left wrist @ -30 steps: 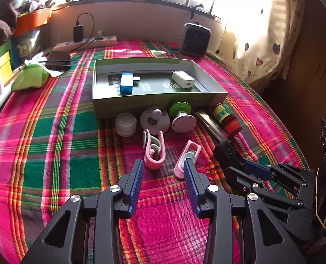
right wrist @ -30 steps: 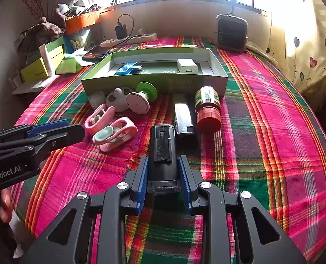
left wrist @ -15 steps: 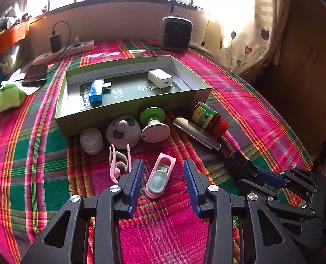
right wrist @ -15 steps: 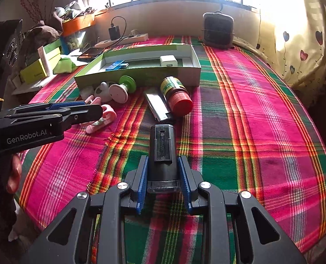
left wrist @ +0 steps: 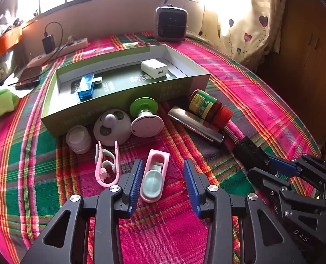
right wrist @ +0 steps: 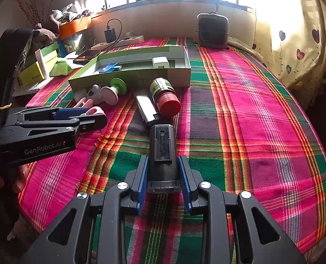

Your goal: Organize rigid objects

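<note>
My left gripper [left wrist: 163, 162] is open and low over the plaid cloth. A pink clip with a teal pad [left wrist: 155, 176] lies between its fingers, close against the left one [left wrist: 136, 180]. A second pink clip [left wrist: 106, 167] lies just to the left. My right gripper [right wrist: 163, 158] is shut on a black cylindrical device [right wrist: 163, 145], held over the cloth in front of a silver bar [right wrist: 146, 107] and a red-capped bottle [right wrist: 165, 96]. The green box [left wrist: 123, 110] behind holds a blue USB part [left wrist: 86, 87] and a white charger [left wrist: 154, 68].
Against the box's front wall sit a white jar [left wrist: 78, 138], a white dome [left wrist: 111, 126] and a green-and-white suction holder [left wrist: 146, 118]. A small heater [left wrist: 171, 23], a power strip [left wrist: 59, 50] and a phone [left wrist: 28, 77] stand at the back. A curtain hangs on the right.
My left gripper has moved forward and rolled a little, so the teal-padded clip now lies between its fingers. My right gripper has drawn the black device back from the silver bar.
</note>
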### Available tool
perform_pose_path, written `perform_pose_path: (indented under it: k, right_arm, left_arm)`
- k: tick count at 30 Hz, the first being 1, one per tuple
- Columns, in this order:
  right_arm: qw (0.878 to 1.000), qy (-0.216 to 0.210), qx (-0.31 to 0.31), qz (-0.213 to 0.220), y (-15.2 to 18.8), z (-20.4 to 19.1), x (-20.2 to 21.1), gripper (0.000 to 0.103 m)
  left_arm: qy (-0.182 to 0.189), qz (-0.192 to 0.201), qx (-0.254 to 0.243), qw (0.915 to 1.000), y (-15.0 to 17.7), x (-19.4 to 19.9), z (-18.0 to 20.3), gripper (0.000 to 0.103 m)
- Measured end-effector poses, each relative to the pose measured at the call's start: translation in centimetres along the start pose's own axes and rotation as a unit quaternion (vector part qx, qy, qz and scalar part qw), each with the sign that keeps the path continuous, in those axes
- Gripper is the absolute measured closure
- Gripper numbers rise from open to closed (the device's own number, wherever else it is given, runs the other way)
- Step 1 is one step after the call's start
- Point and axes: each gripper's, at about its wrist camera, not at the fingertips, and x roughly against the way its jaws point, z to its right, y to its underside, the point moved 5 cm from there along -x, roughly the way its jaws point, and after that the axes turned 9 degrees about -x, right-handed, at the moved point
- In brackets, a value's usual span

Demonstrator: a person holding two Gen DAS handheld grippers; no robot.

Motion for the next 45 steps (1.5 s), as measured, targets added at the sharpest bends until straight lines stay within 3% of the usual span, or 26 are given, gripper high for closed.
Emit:
perform_pose_path:
  k: [11,22,45]
  right_arm:
    - [1.000,0.003,0.001,0.008,-0.1,0.3,-0.1,0.074]
    - [1.000,0.001,0.006,0.019,-0.2,0.5,-0.2,0.074]
    - [1.000,-0.005,0.007,0.018,-0.2,0.5,-0.2,0.074]
  left_arm:
    - [-0.009,0.009,0.013,0.9998,-0.2,-0.2,0.0,0.068]
    - [-0.032,0.011,0.027,0.9990,-0.1,-0.3,-0.6,0.086]
    - [-0.028,0.020,0.034,0.9988,-0.3,0.4,-0.8,0.086]
